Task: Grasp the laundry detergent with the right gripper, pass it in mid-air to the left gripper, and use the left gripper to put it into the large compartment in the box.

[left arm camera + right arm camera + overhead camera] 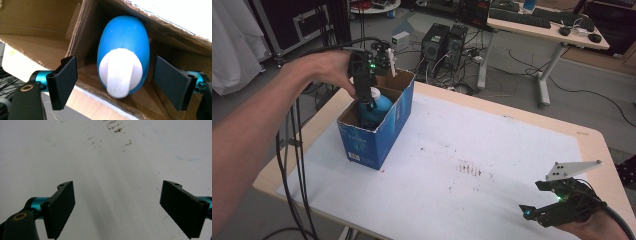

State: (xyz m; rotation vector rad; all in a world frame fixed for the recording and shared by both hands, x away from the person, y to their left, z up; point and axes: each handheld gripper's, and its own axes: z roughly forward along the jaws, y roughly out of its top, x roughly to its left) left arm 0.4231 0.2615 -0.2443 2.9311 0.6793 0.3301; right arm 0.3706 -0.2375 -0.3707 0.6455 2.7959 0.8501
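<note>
High view: the left gripper (368,102) hangs over the blue cardboard box (377,135) in the upper left of the frame, above a blue bottle (379,106) standing inside. The right gripper (532,200) rests at lower right on the white table sheet (472,150).

Left gripper view: the bottle (123,47) and its white cap (120,72) sit centre frame between spread jaws, pads clear of it.

Right gripper view: jaws wide, nothing between them, over the stained sheet (115,157).

Box walls (82,32) crowd bottle (123,45); top open for gripper.
</note>
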